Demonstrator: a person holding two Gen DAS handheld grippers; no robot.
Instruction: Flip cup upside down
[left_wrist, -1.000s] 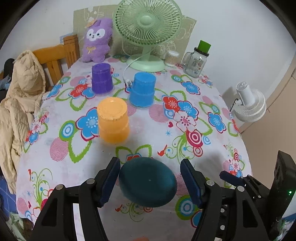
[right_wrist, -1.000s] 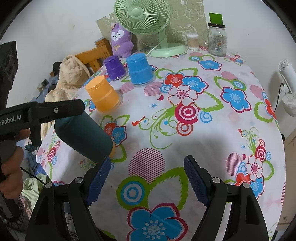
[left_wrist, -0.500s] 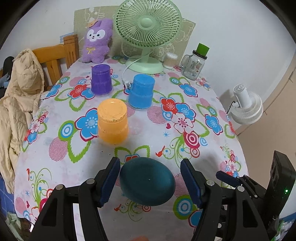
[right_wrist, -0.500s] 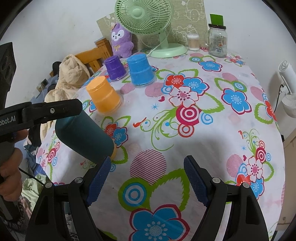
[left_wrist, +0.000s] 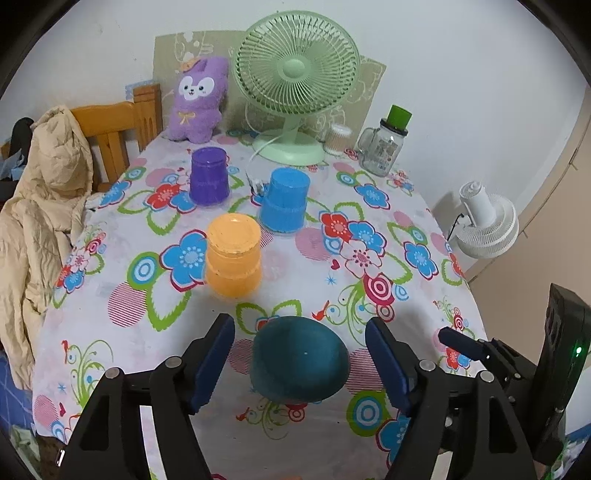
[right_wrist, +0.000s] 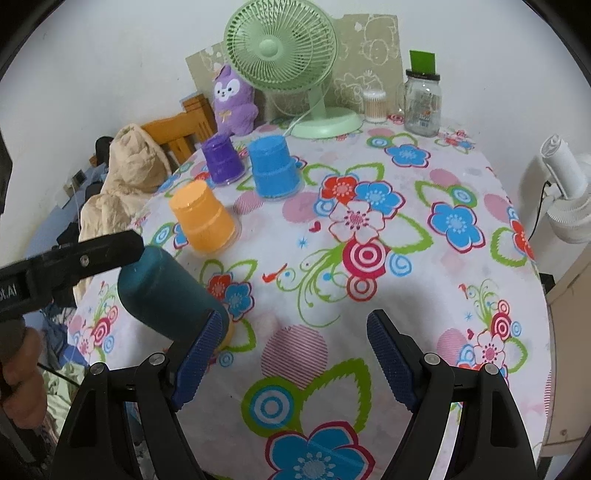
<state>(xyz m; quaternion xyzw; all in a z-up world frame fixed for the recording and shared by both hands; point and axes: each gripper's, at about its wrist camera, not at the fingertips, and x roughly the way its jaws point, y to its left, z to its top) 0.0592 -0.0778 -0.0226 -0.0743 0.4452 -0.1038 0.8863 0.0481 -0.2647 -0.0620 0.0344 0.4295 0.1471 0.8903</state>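
Your left gripper (left_wrist: 300, 360) stands released, its blue pads well apart on either side of the teal cup (left_wrist: 298, 363), which sits bottom-up on the near part of the flowered tablecloth (left_wrist: 369, 229); I cannot tell whether either pad touches its wall. Your right gripper (right_wrist: 295, 354) is spread wide too, holding nothing, just right of that cup, its left pad seeming almost to touch the cup's lower wall. The cup looks like light, stiff plastic with a matte, slightly tapered wall, so I judge it will tip or skid on the cloth under a small push; take it across the middle of the wall, one pad on each side, not by the rim. Count four cups, all mouth down: one teal nearest you, one orange cup (left_wrist: 233, 254) beyond it, one blue cup (left_wrist: 285, 201) and one purple cup (left_wrist: 208, 176) farther back. Behind them stand one green fan (left_wrist: 295, 92), one plush rabbit (left_wrist: 197, 99) and one glass jar (left_wrist: 384, 147).
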